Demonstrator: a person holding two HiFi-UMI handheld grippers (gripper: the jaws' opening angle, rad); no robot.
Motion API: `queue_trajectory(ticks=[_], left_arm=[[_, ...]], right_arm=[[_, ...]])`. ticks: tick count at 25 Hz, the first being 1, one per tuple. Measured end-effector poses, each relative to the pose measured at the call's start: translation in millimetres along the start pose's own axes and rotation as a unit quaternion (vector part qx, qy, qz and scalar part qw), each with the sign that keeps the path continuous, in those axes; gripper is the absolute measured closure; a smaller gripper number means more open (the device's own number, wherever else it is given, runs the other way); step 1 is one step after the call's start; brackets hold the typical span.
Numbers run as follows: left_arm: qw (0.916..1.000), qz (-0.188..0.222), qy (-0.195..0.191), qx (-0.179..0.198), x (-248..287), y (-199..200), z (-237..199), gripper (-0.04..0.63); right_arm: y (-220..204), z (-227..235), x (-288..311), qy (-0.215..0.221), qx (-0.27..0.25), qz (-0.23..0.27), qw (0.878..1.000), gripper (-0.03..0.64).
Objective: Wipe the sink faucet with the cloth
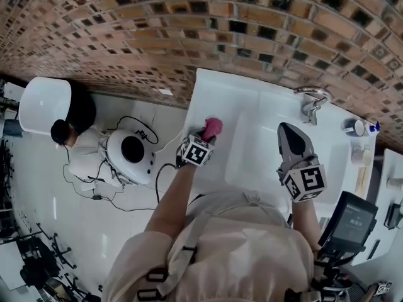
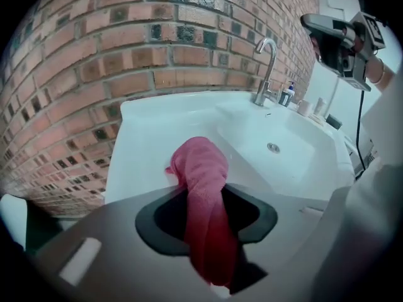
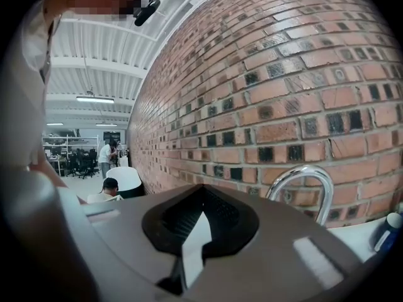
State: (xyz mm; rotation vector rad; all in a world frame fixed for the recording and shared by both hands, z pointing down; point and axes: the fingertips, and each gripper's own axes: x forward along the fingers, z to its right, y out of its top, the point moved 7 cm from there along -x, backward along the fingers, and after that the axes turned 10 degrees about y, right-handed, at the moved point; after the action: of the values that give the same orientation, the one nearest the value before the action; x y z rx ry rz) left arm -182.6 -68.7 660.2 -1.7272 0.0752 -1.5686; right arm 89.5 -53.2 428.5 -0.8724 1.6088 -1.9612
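Observation:
A pink cloth lies bunched on the white sink's left ledge. My left gripper points down at it and is shut on the cloth. In the left gripper view the cloth fills the gap between the jaws and its far end rests on the ledge. The chrome faucet stands at the sink's back right, against the brick wall. My right gripper hovers over the basin in front of the faucet, shut and empty. In the right gripper view the faucet's arch rises just right of the jaws.
Small bottles and cups stand on the counter right of the faucet. The basin drain shows in the left gripper view. A person sits on the floor at left beside a round white device. A dark screen is at my lower right.

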Motion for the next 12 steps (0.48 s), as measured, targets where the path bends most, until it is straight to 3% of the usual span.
queue_trajectory(ticks=[8,12], left_arm=[[0.9998,-0.012,0.013,-0.011,1.6,2.8,-3.7,0.507],[0.9997,0.003,0.015,-0.017,-8.6,17.1,-8.5,0.515]], right_arm=[[-0.9,9.4,-8.6,-0.015,0.007,0.007,1.000,0.630],[1.1,10.8,-16.0,-0.025,0.007,0.013,1.000,0.630]])
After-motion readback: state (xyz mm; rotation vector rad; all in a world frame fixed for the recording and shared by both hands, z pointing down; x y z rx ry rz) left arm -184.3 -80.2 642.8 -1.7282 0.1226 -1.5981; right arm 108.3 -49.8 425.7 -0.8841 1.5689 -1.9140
